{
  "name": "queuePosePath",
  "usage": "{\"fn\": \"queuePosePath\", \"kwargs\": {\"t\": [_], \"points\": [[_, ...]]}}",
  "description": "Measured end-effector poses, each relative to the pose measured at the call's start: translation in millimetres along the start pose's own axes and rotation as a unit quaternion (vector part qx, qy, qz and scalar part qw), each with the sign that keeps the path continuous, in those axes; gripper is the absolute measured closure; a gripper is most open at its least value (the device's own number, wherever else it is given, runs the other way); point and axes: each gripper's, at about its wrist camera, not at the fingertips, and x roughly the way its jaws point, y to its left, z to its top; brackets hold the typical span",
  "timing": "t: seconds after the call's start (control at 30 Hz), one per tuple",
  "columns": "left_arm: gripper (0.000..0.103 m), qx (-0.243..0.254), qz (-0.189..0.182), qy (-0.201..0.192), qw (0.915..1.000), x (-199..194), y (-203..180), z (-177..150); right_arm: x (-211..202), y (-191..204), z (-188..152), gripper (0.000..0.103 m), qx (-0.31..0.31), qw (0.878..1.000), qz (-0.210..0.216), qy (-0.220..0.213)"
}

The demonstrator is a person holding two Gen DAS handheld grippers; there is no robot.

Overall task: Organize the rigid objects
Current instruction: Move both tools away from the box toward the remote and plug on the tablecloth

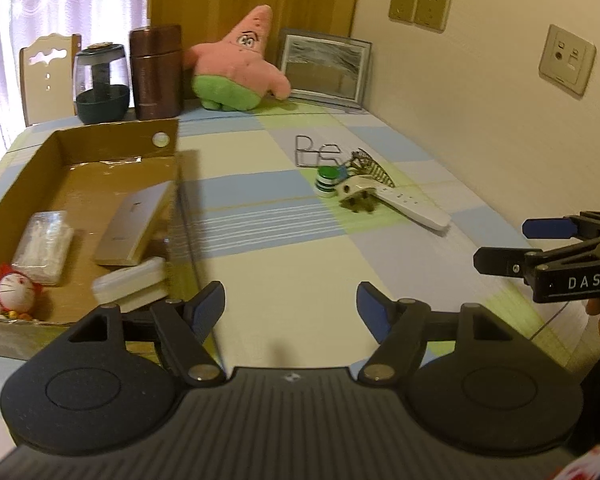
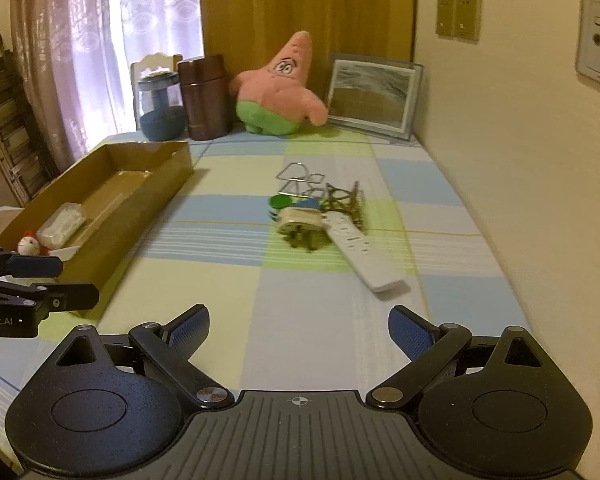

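The left hand-held gripper [image 1: 290,307], black with blue pads, hangs spread over the checked pastel cloth of the tabletop [image 1: 284,272], nothing between its fingers. The right hand-held gripper [image 2: 299,332] is likewise spread and empty above the same cloth.

Taking the open brown cardboard box [image 1: 80,184] as the landmark: inside it lie a flat silver rectangular case [image 1: 134,224] leaning on its right wall, a clear plastic packet [image 1: 44,246], a small white lidded container [image 1: 130,284] at its near end, and a red-and-white cat figurine [image 1: 14,290] in its near left corner. Well to the right of the box, a cluster of loose things sits on the cloth: a white remote control [image 1: 410,204], a white plug adapter [image 1: 354,194] touching it, a green-and-white striped round spool [image 1: 327,180], a bent wire puzzle [image 1: 318,152] just behind that, and a dark metal lattice piece [image 1: 370,166].

Beyond the box stand a brown cylindrical canister [image 1: 156,72], a dark-based clear jar [image 1: 100,84], a pink star-shaped plush toy [image 1: 240,64] and a framed picture [image 1: 324,66] against the wall.
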Motion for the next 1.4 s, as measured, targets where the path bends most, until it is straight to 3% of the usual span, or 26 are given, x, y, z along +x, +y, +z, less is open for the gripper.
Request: {"fn": "queuePosePath", "kwargs": {"t": [0.37,0.53,1.0,1.4], "points": [[0.03,0.005,-0.003,-0.002,1.0,20.9,-27.8,8.6,3.9,-47.0,-1.6,0.009,0.011,1.0,-0.011,-0.008],[0.024,0.004,-0.009,-0.002,0.9999,33.2,-36.7,13.1,11.7,-65.6,0.6,0.009,0.019,1.0,-0.003,-0.008],[0.023,-0.001,0.006,-0.001,1.0,68.6,-43.5,22.5,52.7,-110.8,9.5,0.009,0.081,0.996,0.027,0.014],[0.023,0.001,0.029,-0.015,0.9995,101.8,-42.6,32.9,95.3,-114.1,18.5,0.011,0.016,0.998,0.06,-0.008]]}}
